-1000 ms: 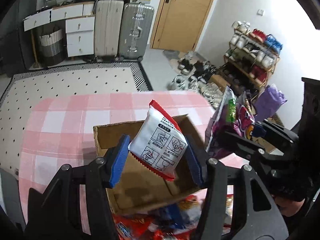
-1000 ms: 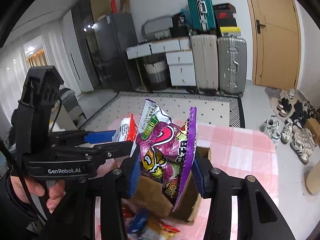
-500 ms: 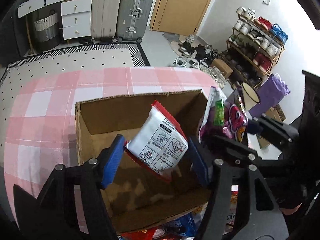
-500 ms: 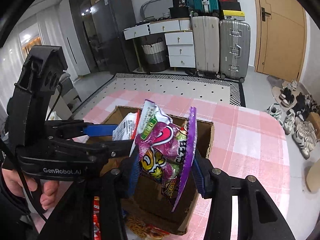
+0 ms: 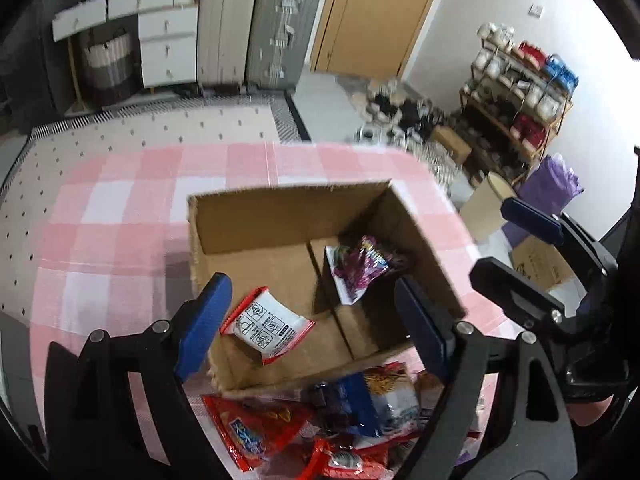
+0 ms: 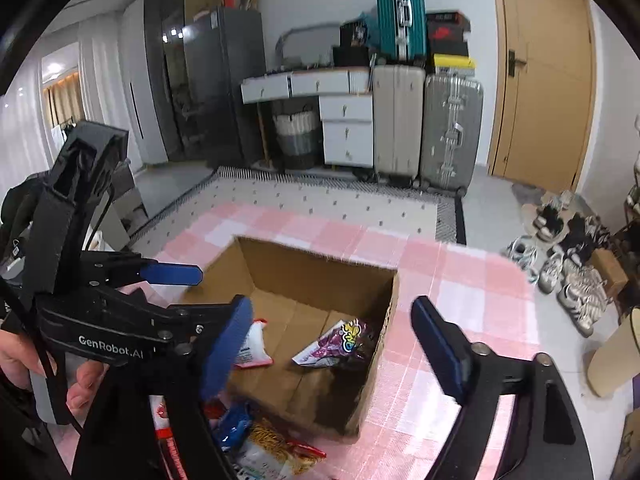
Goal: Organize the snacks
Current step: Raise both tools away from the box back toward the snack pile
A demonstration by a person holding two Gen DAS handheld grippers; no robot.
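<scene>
An open cardboard box [image 5: 280,204] [image 6: 320,272] stands on the pink checked tablecloth. A white and red snack packet [image 5: 266,326] [image 6: 250,346] lies on the box floor at the left. A purple snack bag [image 5: 362,268] [image 6: 340,342] lies on the floor at the right. My left gripper [image 5: 314,326] hangs over the near rim, jaws opening, nothing pressed between the pads. My right gripper [image 6: 338,346] hovers over the box, jaws opening and empty. The left gripper [image 6: 174,274] shows at the left in the right wrist view, held by a hand.
A heap of red, blue and white snack packets [image 5: 320,420] [image 6: 256,436] lies on the cloth in front of the box. Suitcases [image 6: 424,124], white drawers [image 6: 344,128], a door, shoes [image 6: 572,264] and a shoe rack [image 5: 516,92] stand beyond the table.
Both grippers sank toward the box and spread their jaws. The white and red packet dropped from the left gripper and the purple bag from the right, both landing inside the box.
</scene>
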